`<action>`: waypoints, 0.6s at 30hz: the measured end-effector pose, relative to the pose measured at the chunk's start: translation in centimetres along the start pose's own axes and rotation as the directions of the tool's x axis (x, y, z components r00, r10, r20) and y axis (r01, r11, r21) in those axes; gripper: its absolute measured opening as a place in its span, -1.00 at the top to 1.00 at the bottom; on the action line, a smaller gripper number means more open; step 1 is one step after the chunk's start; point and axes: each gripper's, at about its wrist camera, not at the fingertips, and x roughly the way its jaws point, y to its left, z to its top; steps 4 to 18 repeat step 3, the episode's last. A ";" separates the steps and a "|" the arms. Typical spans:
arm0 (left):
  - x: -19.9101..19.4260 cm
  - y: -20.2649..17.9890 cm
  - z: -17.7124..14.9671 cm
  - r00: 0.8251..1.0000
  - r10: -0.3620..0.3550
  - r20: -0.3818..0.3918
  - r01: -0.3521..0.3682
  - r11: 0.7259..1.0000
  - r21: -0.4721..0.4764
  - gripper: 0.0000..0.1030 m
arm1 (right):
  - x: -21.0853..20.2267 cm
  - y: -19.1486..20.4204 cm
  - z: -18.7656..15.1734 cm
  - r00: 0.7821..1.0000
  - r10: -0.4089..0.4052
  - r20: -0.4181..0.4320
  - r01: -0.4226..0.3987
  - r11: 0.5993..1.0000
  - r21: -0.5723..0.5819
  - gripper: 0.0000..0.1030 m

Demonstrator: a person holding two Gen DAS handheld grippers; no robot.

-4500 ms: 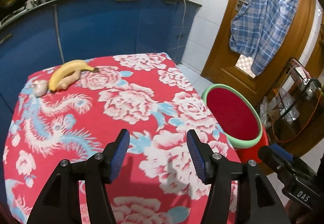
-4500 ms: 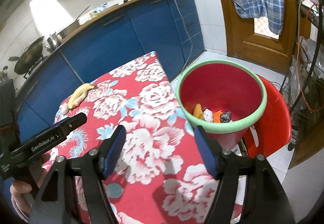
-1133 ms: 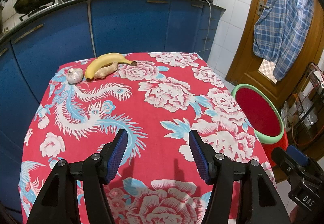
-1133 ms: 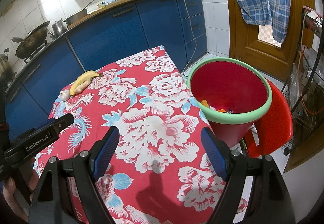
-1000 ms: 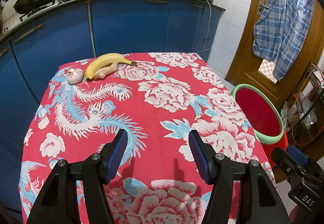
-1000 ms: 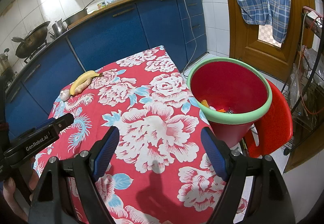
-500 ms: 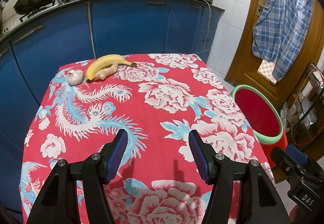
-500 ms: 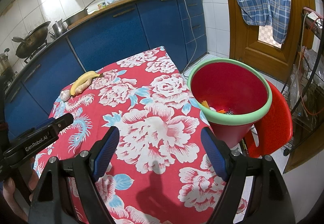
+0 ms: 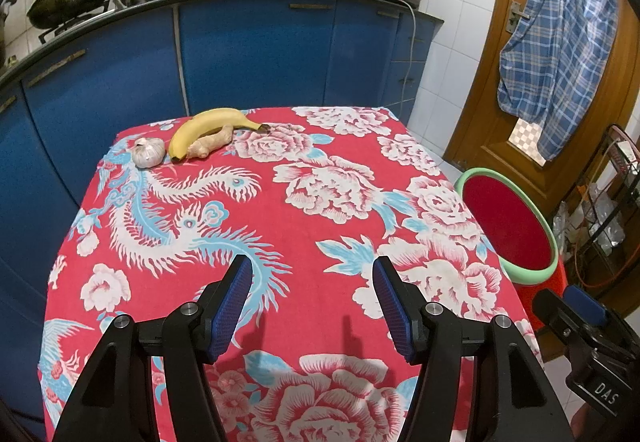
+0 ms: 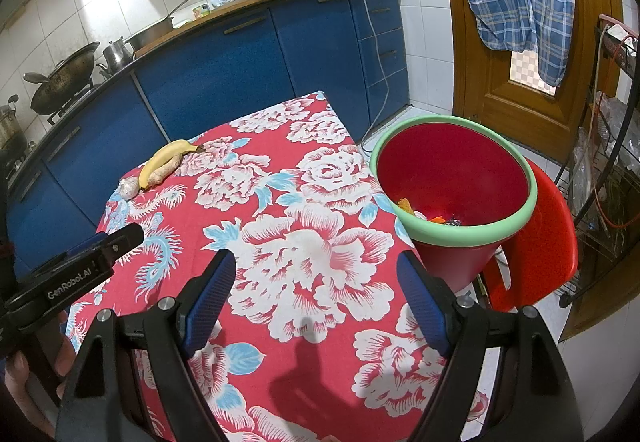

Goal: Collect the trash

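A red bin with a green rim (image 10: 452, 178) stands on a red stool (image 10: 540, 242) beside the table's right edge; it also shows in the left wrist view (image 9: 508, 226). Several small bits of trash (image 10: 428, 216) lie at its bottom. My left gripper (image 9: 312, 306) is open and empty above the near part of the floral tablecloth (image 9: 280, 210). My right gripper (image 10: 316, 298) is open and empty above the cloth, left of the bin.
A banana (image 9: 208, 126), a ginger root (image 9: 210, 144) and a garlic bulb (image 9: 148, 152) lie at the table's far left corner. Blue cabinets (image 9: 256, 54) run behind. A wooden door (image 10: 516, 42) with a hanging plaid shirt and a wire rack (image 10: 612, 162) stand at right.
Since 4.5 s ago both grippers have pulled back from the bin and table edge, so more of the table shows. In the last second nothing has visibly moved.
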 end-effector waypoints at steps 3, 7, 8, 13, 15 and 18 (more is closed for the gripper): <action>0.0 0.1 0.1 1.000 0.000 -0.003 0.000 1.000 0.000 -0.24 | 0.1 0.1 0.0 1.000 -0.001 -0.001 0.001 1.000 -0.001 -0.60; 0.0 0.1 0.1 1.000 0.000 -0.003 0.000 1.000 0.000 -0.24 | 0.1 0.1 0.0 1.000 -0.001 -0.001 0.001 1.000 -0.001 -0.60; 0.0 0.1 0.1 1.000 0.000 -0.003 0.000 1.000 0.000 -0.24 | 0.1 0.1 0.0 1.000 -0.001 -0.001 0.001 1.000 -0.001 -0.60; 0.0 0.1 0.1 1.000 0.000 -0.003 0.000 1.000 0.000 -0.24 | 0.1 0.1 0.0 1.000 -0.001 -0.001 0.001 1.000 -0.001 -0.60; 0.0 0.1 0.1 1.000 0.000 -0.003 0.000 1.000 0.000 -0.24 | 0.1 0.1 0.0 1.000 -0.001 -0.001 0.001 1.000 -0.001 -0.60; 0.0 0.1 0.1 1.000 0.000 -0.003 0.000 1.000 0.000 -0.24 | 0.1 0.1 0.0 1.000 -0.001 -0.001 0.001 1.000 -0.001 -0.60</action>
